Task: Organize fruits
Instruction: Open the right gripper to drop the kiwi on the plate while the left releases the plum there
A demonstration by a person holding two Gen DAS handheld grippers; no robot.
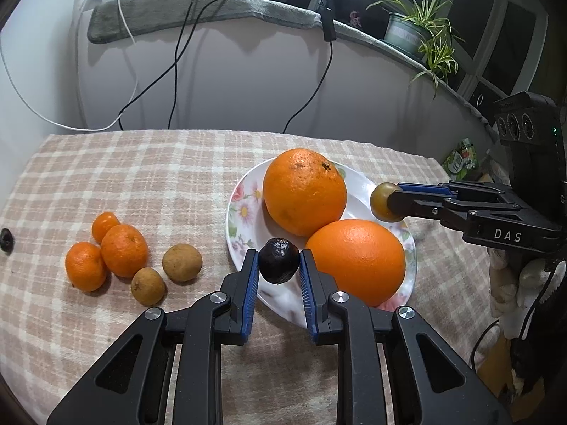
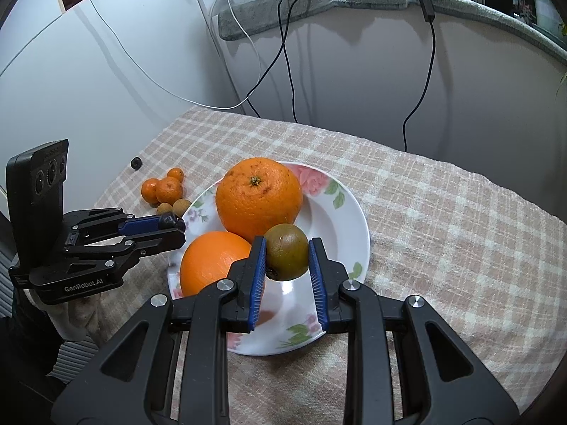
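**Claws over plate, one small fruit in each**

Findings at the plate (image 2: pixel 358 219): we note the left claw (image 1: pixel 279 262) clamped on a small dark fruit (image 1: pixel 278 260) above the plate's near-left rim, and the right claw (image 2: pixel 287 256) clamped on a small olive-brown fruit (image 2: pixel 286 255) above the plate's open white area. Two large oranges (image 2: pixel 258 198) already lie on the plate, touching each other. On the checked cloth of the tabletop (image 1: pixel 141 184), left of the plate, remain three small mandarins (image 1: pixel 124 249) and two brown longan-like fruits (image 1: pixel 181 262).

We judge the step in hand to be setting both held fruits onto the plate. Recommended practice: lower each fruit until it rests on bare porcelain before parting the pads (round fruit dropped from height may roll off), and choose spots clear of the oranges. The two claws should keep apart to avoid collision.

Legible markings: "DAS" on the right claw's body in the left wrist view; "GenRobot.AI" on the left claw's body in the right wrist view.
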